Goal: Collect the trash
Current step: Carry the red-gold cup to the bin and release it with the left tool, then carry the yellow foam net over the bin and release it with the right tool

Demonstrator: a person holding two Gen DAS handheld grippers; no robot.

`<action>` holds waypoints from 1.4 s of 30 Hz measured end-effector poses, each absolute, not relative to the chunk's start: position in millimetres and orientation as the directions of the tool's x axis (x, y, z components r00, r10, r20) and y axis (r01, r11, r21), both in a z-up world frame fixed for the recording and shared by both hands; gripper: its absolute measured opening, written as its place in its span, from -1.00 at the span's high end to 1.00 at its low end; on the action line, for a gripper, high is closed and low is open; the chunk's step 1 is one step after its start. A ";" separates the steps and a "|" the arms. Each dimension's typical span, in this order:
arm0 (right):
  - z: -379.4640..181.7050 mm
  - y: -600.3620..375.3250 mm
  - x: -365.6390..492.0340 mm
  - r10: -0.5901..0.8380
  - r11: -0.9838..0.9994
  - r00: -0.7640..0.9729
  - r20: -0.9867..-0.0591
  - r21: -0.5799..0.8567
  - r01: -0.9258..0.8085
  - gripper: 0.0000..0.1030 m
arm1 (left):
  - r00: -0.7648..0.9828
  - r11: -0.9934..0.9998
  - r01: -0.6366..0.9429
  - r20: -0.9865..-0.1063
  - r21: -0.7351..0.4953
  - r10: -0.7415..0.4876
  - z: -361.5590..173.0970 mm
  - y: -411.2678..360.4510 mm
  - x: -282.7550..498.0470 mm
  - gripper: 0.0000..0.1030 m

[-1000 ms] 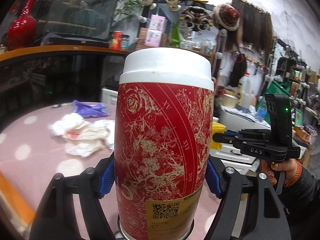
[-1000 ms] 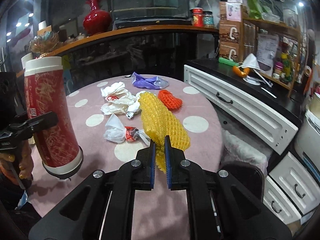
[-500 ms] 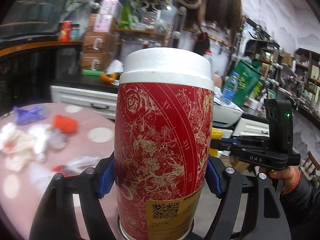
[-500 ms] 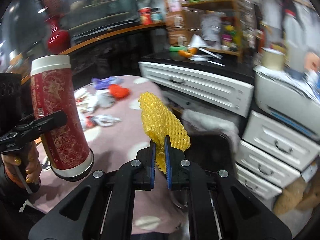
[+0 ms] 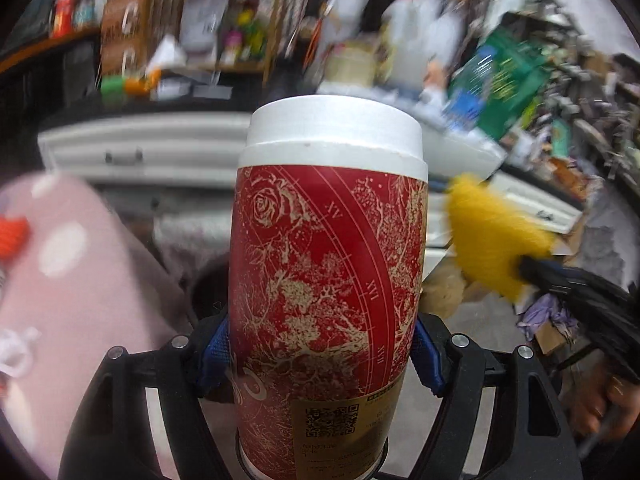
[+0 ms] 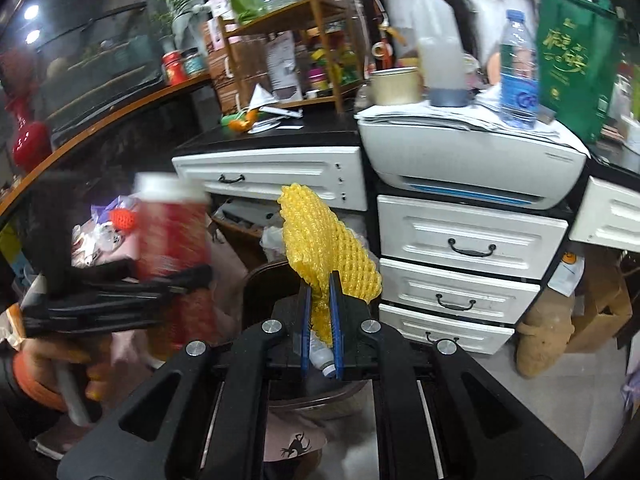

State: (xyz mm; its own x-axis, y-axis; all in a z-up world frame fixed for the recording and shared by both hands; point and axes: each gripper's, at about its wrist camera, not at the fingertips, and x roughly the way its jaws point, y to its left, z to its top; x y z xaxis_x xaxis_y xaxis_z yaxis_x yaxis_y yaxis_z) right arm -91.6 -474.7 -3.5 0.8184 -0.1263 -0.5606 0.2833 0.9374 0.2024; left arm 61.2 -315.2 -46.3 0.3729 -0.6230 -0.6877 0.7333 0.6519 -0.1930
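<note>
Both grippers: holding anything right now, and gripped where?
Left gripper clamps the red canister around its lower body, white lid up. Right gripper pinches the yellow foam net by its bottom end.

A white printer [image 6: 472, 160] is seen resting on a white drawer cabinet [image 6: 460, 264]. On the printer's top, a clear water bottle [image 6: 518, 72] and a green bag [image 6: 572, 52] are stood near its right edge, with a large plastic jug [image 6: 438, 48] towards its left. A red vase [image 6: 30, 140] is set on the wooden shelf [image 6: 100, 108].
</note>
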 end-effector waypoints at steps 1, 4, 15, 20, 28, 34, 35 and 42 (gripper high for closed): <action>-3.6 -477.4 -93.9 -0.124 0.935 0.821 -0.557 0.211 0.285 0.82 | 0.357 0.669 0.715 -0.717 -0.201 -0.598 -58.9 -326.0 67.6 -0.42; -6.1 -484.6 -98.5 -0.121 0.926 0.825 -0.552 0.236 0.294 0.82 | 0.311 0.718 0.665 -0.797 -0.207 -0.518 -93.7 -353.1 85.4 -0.42; -19.2 -494.5 -103.5 -0.093 0.904 0.829 -0.551 0.301 0.302 0.82 | 0.178 0.848 0.501 -0.938 -0.174 -0.298 -200.6 -388.4 137.0 -0.42; -21.1 -496.7 -104.2 -0.087 0.898 0.829 -0.553 0.316 0.306 0.82 | 0.130 0.842 0.519 -0.961 -0.145 -0.246 -230.2 -405.9 144.9 -0.42; -28.4 -498.0 -100.3 -0.079 0.891 0.819 -0.569 0.328 0.314 0.82 | 0.055 0.837 0.531 -0.980 -0.132 -0.189 -254.9 -418.6 155.4 -0.57; -29.3 -499.1 -100.5 -0.088 0.889 0.816 -0.571 0.324 0.323 0.82 | 0.115 0.826 0.556 -0.975 -0.095 -0.189 -236.6 -421.8 147.5 -0.59; -29.2 -499.6 -100.8 -0.091 0.889 0.816 -0.571 0.322 0.325 0.82 | 0.127 0.826 0.555 -0.973 -0.093 -0.195 -233.3 -419.7 149.3 -0.59; -33.0 -509.7 -102.6 -0.127 0.874 0.805 -0.580 0.319 0.368 0.82 | 0.244 0.816 0.576 -0.942 -0.051 -0.231 -165.8 -417.7 122.7 -0.59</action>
State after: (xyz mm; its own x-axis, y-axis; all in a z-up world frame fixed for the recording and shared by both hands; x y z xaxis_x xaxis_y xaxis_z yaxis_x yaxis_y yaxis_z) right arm -102.6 -509.7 -33.0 0.8046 -0.1271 -0.5800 0.3678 0.8736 0.3188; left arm 122.7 -417.7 -165.8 0.2437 -0.2313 -0.9419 0.5760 0.8158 -0.0513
